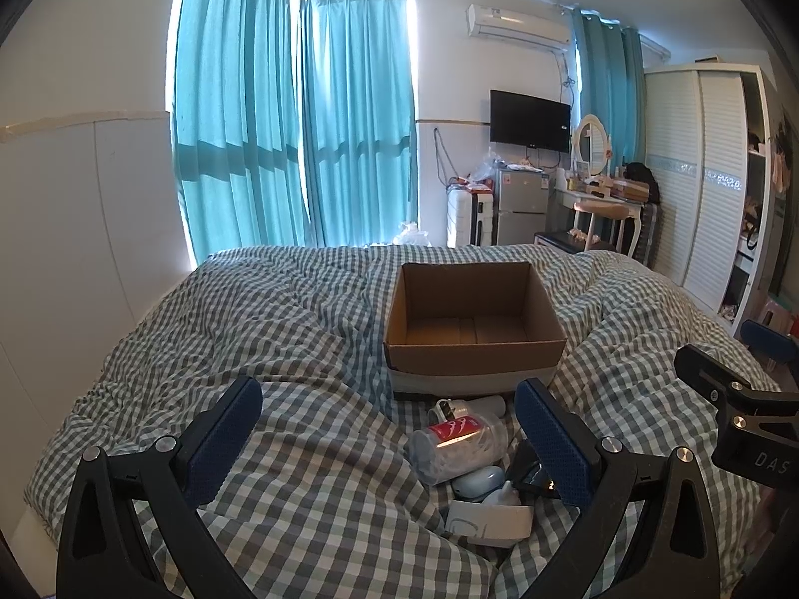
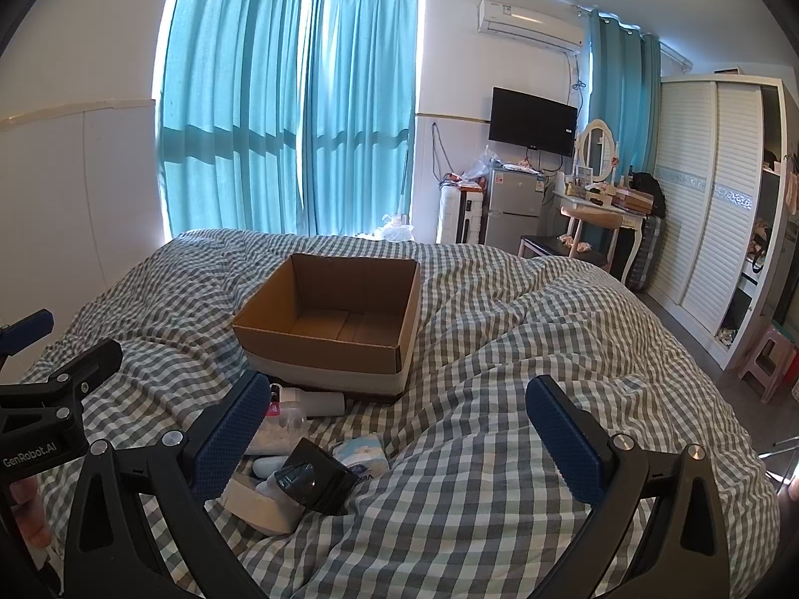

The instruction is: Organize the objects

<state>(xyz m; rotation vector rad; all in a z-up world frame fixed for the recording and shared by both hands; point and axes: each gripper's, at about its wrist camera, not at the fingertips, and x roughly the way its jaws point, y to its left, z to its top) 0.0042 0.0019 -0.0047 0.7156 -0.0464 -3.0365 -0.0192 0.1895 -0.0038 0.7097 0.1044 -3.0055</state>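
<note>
An empty cardboard box [image 1: 474,349] stands open on the checked bed cover; it also shows in the right wrist view [image 2: 324,344]. In front of it lies a small pile: a clear tub with a red label [image 1: 457,442], a pale blue case [image 1: 477,481], a white box [image 1: 489,521], a white cylinder [image 2: 322,403], a black square object [image 2: 314,479] and a tissue pack [image 2: 364,454]. My left gripper [image 1: 389,432] is open above the cover, the pile near its right finger. My right gripper [image 2: 399,432] is open, the pile beside its left finger.
The checked cover [image 1: 279,319] is rumpled with folds across the bed. A white wall runs along the left. Beyond the bed are teal curtains [image 1: 299,125], a small fridge [image 1: 519,204], a dressing table [image 1: 599,199] and a wardrobe [image 1: 704,179]. A pink stool [image 2: 766,354] stands at right.
</note>
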